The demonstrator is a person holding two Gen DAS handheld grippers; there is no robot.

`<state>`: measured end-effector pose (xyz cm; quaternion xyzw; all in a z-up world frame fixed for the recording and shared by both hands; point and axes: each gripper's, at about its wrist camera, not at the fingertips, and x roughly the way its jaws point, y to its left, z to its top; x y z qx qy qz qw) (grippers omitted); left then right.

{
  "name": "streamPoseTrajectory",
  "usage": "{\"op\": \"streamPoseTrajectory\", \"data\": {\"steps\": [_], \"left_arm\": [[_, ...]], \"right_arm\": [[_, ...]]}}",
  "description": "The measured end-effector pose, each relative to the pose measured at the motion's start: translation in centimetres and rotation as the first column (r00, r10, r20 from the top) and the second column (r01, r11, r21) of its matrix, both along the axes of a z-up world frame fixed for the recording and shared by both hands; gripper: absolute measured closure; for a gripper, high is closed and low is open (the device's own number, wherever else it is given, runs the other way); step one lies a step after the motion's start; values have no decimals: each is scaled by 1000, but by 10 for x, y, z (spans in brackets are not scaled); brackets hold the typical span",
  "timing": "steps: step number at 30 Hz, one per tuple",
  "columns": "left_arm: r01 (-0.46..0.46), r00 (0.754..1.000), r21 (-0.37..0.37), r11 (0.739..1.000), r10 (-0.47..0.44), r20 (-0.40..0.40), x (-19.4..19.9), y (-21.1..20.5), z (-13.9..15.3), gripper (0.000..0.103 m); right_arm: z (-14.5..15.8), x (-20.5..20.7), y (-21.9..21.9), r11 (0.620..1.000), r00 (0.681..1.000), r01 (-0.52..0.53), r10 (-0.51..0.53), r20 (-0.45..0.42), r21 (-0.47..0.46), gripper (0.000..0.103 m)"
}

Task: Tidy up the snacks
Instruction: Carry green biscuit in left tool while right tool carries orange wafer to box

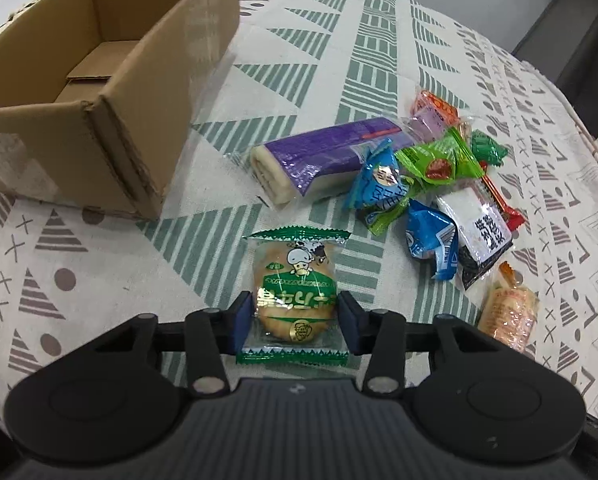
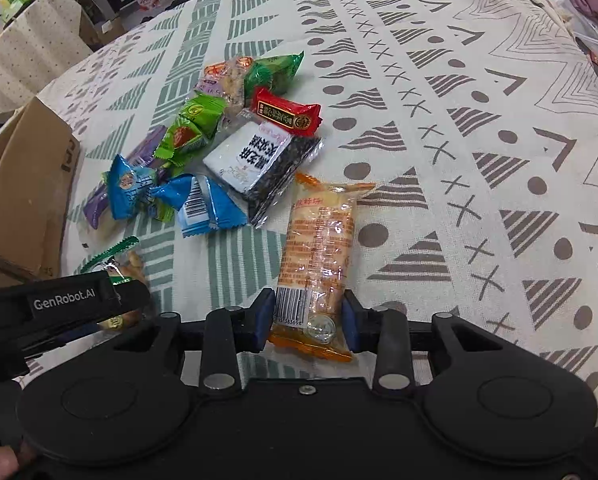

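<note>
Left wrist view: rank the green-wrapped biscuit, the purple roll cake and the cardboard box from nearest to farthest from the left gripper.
1. Green-wrapped biscuit, between the left gripper pads.
2. Purple roll cake, beyond it, mid-table.
3. Cardboard box, farther, upper left.

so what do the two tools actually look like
Both are matte black: a ribbed body, two round discs at the sides, and linkage arms with silver pins. The left tool and right tool have blue pads. The left one's side reads GenRobot.AI in white.

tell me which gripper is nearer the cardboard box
Left. The left gripper grips a round biscuit just beside the cardboard box; the right gripper, holding an orange packet, sits farther out.
</note>
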<state>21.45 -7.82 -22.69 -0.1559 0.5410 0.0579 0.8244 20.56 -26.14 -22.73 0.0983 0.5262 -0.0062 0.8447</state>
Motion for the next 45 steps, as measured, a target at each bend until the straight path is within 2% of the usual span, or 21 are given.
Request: {"op": "streamPoseTrajectory", "data": {"steps": [5,9,16,27,36,45], "left_arm": [[10,999,-23,1000,-9,36,-4,9,20,59],[34,994,-35,999,-30,102,-6,17,43,58],[64,978,-75,995,-48,205,-11,28,76,58],[58,945,-106,993,-20,325,-19,55,115,58],[22,930,-156,988,37,365,-23,88,126,59],[-47,925,-200,979,118,362,-15,132,125,58]], "right_arm": [[19,-11,7,1000,998,-25,26,50,-7,69],[35,-21,11,1000,997,-19,18,81,4,69],[70,-31,24,1000,985,-15,11,174,20,69],[118,-28,51,999,959,-34,34,282,-6,69],[135,-22,83,997,937,-79,71,343,10,69],[133,-11,119,992,931,-127,112,347,20,69]]}}
